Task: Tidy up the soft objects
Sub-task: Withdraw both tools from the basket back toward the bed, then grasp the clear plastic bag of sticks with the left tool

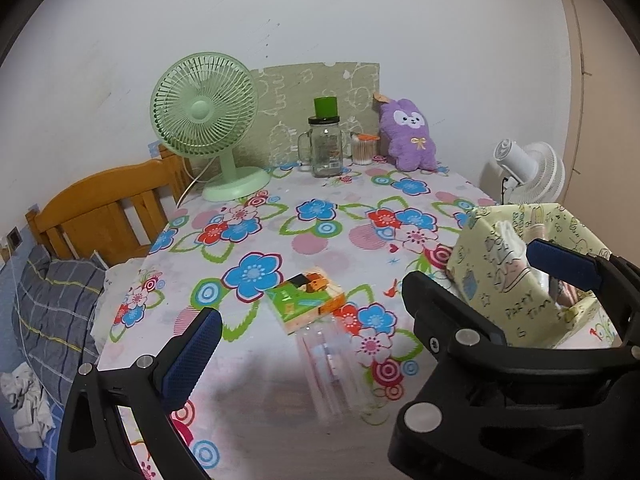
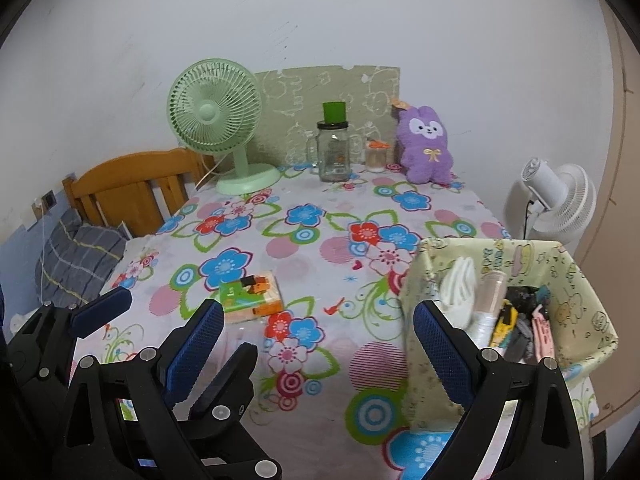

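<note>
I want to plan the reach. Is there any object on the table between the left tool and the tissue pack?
Nothing visible does. The left tool is open, and the tissue pack lies flat just ahead between its fingers, with only bare floral tablecloth around it. The fabric basket sits off to the right, the right tool's finger over it.
</note>
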A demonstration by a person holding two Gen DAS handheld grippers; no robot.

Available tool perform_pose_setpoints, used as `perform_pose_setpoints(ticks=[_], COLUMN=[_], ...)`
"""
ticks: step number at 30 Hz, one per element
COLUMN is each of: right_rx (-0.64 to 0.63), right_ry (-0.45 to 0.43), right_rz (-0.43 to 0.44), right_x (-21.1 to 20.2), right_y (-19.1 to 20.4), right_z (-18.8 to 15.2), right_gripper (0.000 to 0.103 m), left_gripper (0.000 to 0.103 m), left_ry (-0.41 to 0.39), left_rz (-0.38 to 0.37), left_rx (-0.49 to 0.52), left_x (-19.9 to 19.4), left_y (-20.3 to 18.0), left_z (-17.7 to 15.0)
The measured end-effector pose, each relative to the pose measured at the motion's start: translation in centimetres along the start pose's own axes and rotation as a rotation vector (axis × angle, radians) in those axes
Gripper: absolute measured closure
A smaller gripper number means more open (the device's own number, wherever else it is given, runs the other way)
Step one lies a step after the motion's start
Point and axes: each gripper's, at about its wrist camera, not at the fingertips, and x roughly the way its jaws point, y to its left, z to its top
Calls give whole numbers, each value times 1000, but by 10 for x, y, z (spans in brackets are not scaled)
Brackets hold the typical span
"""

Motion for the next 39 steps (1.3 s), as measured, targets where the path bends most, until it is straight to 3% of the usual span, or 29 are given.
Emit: perform_pose_setpoints(ticks=[20, 36, 39], right_rx=[-40, -65, -59], right_ry=[86, 141, 161], right_rz=[33, 47, 62], right_x=[45, 79, 85], right_y=[35, 30, 28], right_z=[-3, -17, -20], right_gripper=[6, 6, 18], left_gripper=[0, 2, 3], left_ry=[77, 170, 187], left_rz=[10, -60, -52], left_rx=[-25, -82, -78], left_x=[33, 68, 74], left_y=[38, 35, 32], left_z=[-13, -28, -31])
